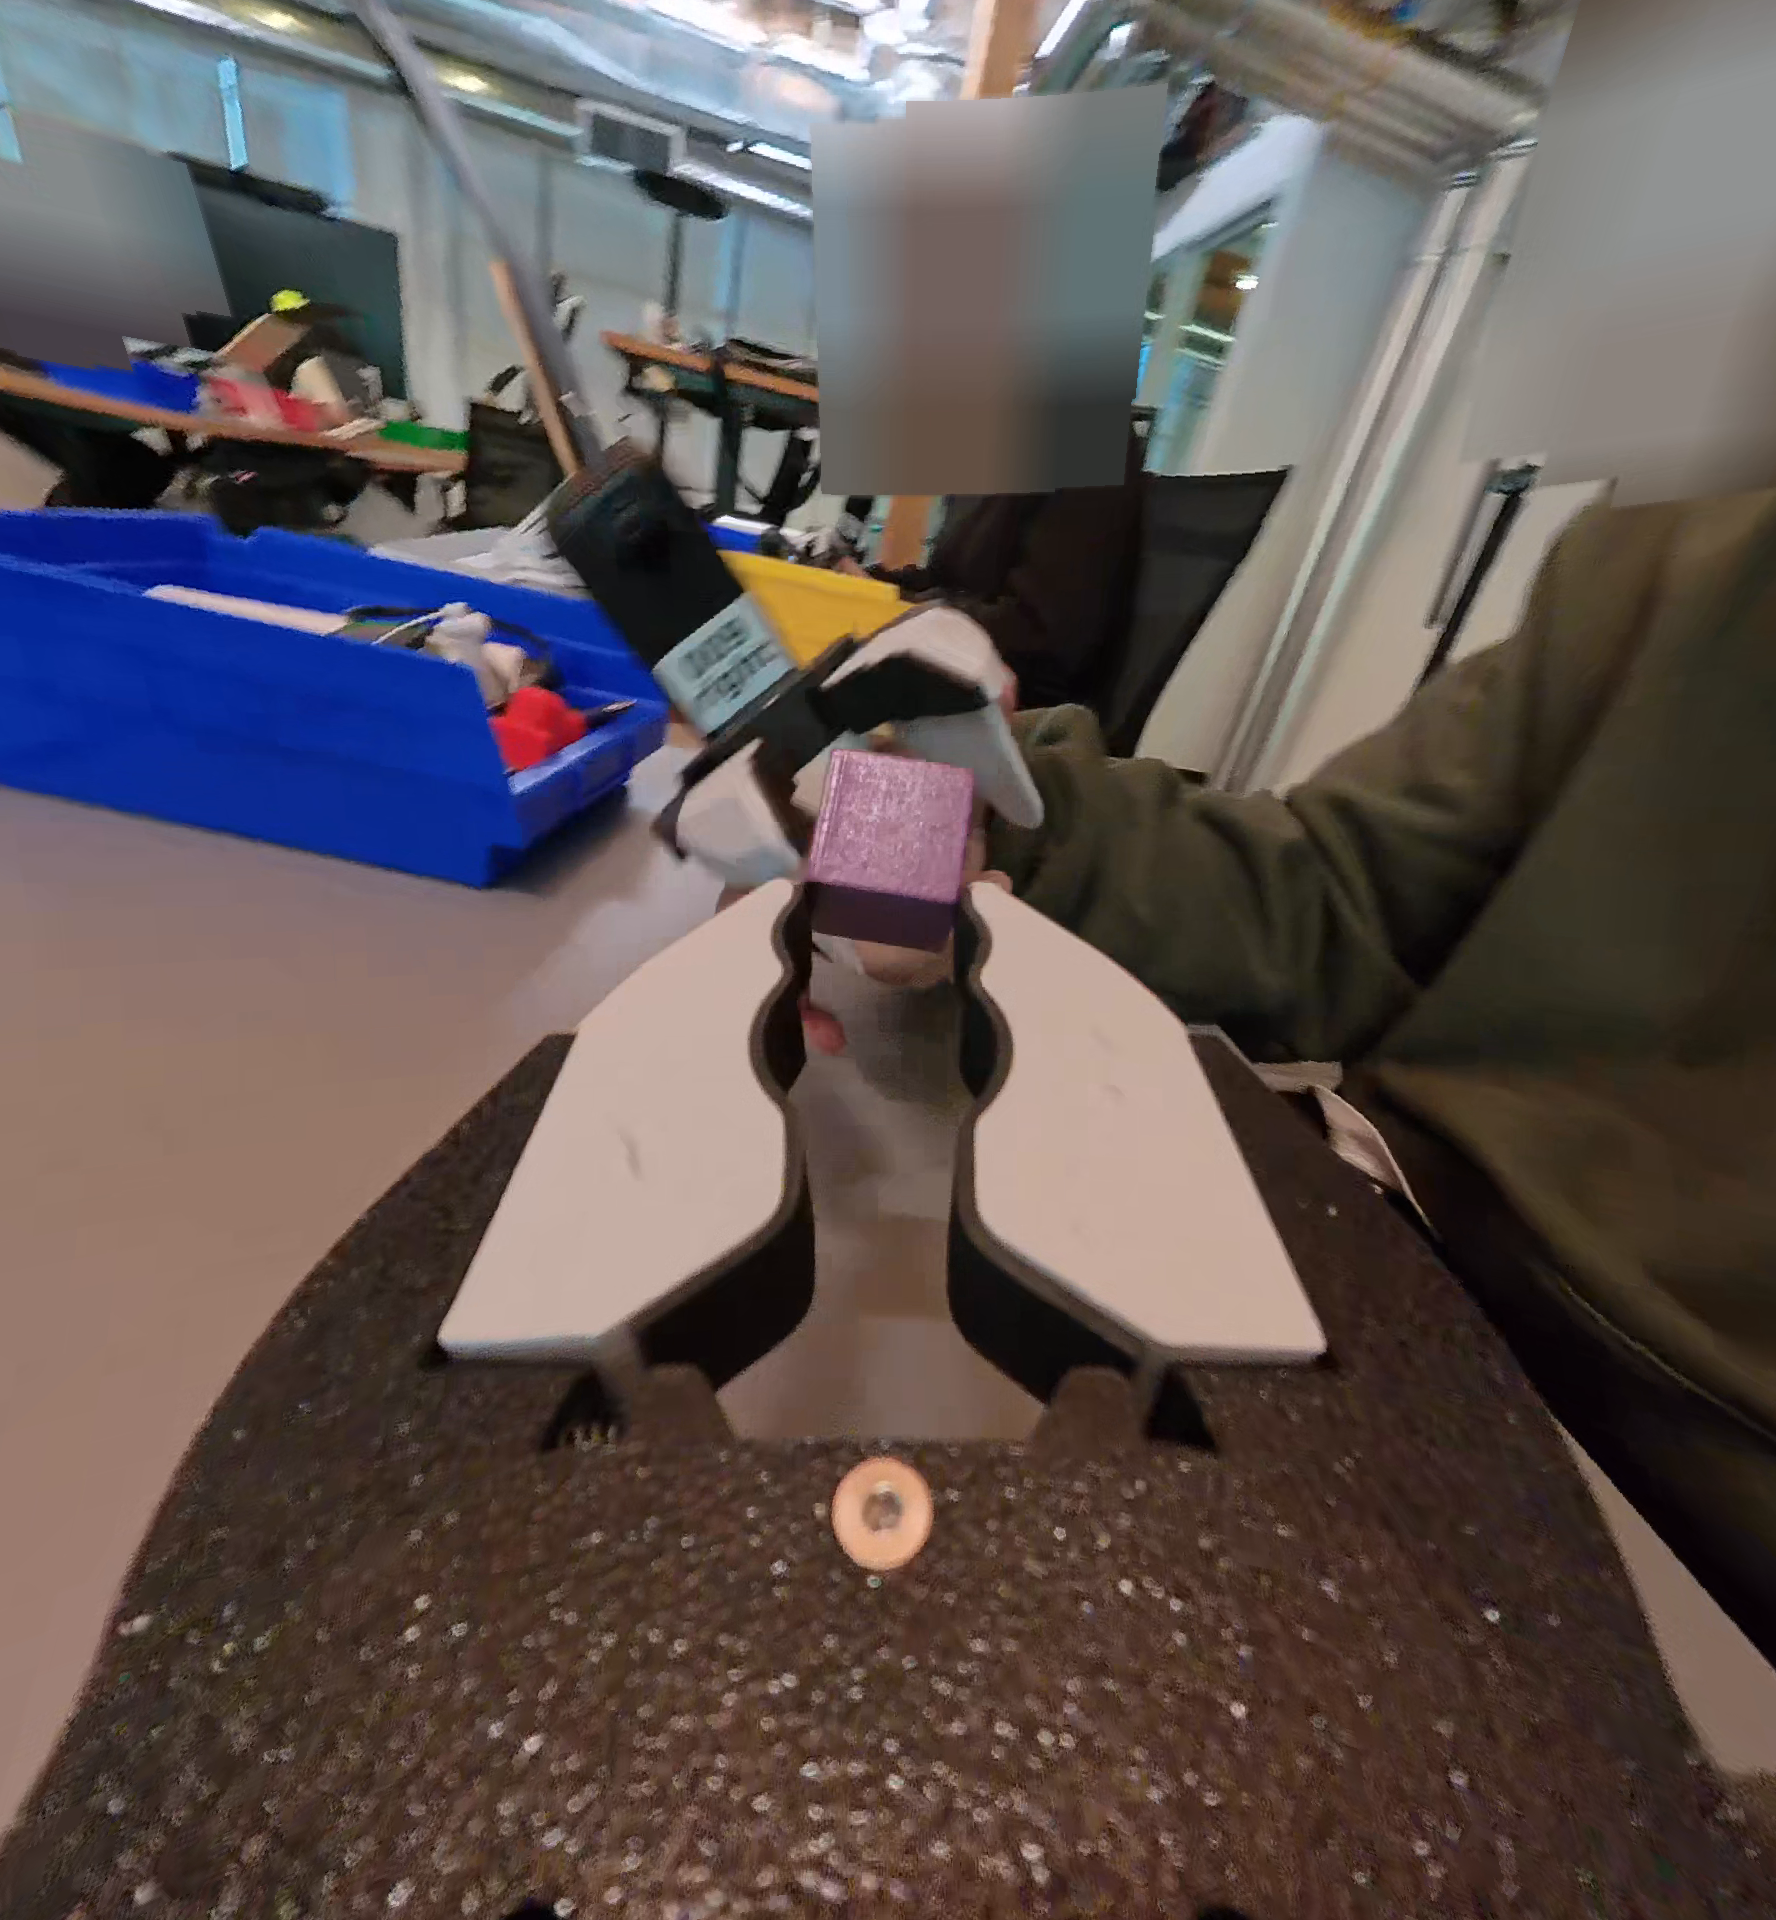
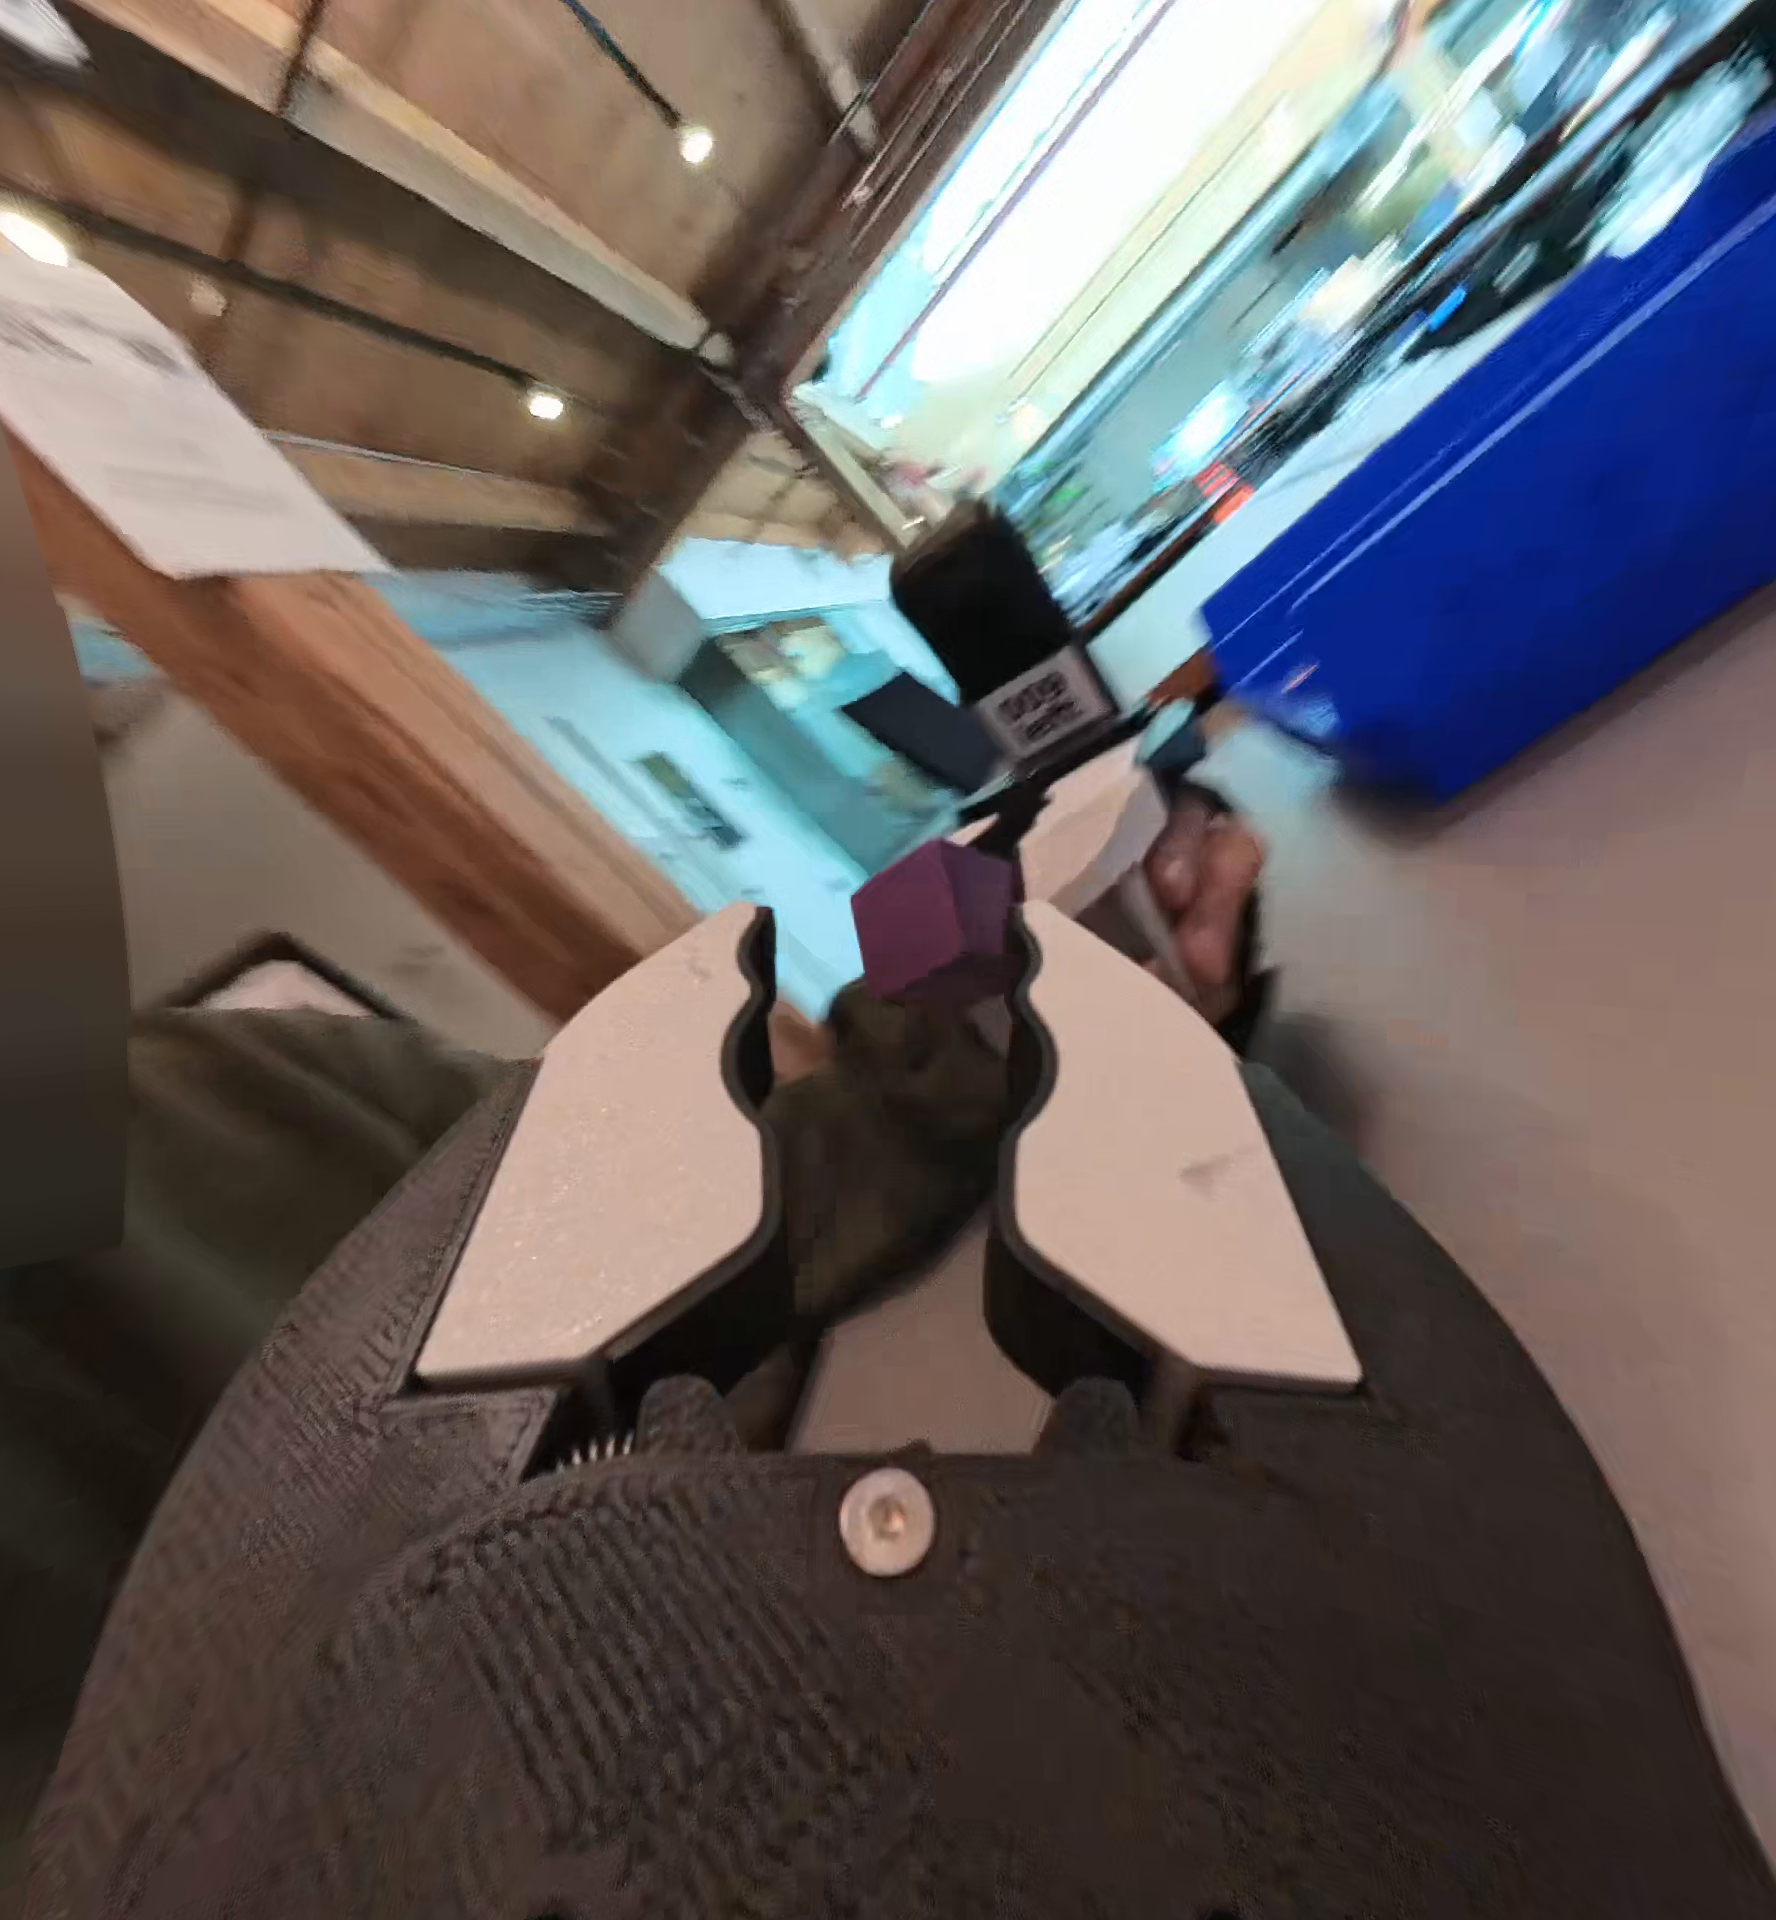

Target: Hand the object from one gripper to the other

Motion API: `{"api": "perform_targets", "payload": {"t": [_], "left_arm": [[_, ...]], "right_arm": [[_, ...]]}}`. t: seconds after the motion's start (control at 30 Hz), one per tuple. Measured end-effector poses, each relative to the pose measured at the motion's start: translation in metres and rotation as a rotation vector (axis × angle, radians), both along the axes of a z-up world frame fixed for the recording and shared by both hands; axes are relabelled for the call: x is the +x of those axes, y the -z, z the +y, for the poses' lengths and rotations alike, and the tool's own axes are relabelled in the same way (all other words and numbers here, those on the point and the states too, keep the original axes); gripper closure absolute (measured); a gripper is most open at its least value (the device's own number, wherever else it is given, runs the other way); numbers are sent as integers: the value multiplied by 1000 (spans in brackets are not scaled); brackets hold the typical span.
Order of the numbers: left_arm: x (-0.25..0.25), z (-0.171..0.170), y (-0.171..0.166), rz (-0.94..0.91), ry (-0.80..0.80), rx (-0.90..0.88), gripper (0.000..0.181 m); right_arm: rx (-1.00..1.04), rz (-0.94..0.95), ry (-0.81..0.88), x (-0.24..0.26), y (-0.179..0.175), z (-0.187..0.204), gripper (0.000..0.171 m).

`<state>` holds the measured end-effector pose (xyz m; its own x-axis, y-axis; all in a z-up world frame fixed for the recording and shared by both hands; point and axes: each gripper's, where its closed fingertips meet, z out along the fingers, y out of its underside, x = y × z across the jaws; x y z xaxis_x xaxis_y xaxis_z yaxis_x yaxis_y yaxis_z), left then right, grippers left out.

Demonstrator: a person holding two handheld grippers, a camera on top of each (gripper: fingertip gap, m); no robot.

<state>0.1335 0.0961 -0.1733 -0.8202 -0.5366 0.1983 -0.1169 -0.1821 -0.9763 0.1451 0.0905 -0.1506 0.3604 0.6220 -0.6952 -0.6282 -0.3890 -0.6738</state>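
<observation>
We pinch the purple cube (image 1: 892, 850) in our left tongs (image 1: 882, 920), raised above the grey bench (image 1: 188, 1039). Our right tongs (image 2: 892, 935) stand spread around it, contact unclear.

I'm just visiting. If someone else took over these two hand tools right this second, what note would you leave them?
Left gripper: shut on the purple cube, held in the air above the grey table.
Right gripper: open, fingers on either side of the cube, not yet clamping it.
Done: the grippers have met at the cube.
Left: close the right gripper, open the left one, then pull apart.
</observation>
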Motion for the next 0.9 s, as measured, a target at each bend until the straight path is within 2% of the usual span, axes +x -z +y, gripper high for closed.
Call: {"api": "perform_targets", "payload": {"t": [0.07,0.13,0.17,0.3,0.37,0.43,0.53,0.63,0.8,0.9], "left_arm": [[-10,-7,-3,-44,58,14,156],[-15,-9,-6,-84,80,18,156],[-17,-10,-7,-91,86,17,156],[-15,-8,-5,-76,70,31,156],[-10,-6,-1,-48,43,42,156],[1,0,6,8,-26,72,156],[8,5,13,68,-76,90,156],[12,10,13,89,-111,72,156],[16,11,14,100,-134,76,156],[18,13,15,98,-156,85,156]], "right_arm": [[-52,120,-124,-12,3,-2,130],[-55,176,-147,-15,3,-1,138],[-68,164,-150,-17,6,0,136],[-37,-106,-26,-19,20,8,110],[28,-215,36,-16,18,9,109],[89,-320,110,-11,16,11,115],[174,-551,242,-1,20,13,136],[211,-694,325,8,21,14,137],[188,-815,334,7,33,19,134],[191,-911,346,7,39,22,143]]}}
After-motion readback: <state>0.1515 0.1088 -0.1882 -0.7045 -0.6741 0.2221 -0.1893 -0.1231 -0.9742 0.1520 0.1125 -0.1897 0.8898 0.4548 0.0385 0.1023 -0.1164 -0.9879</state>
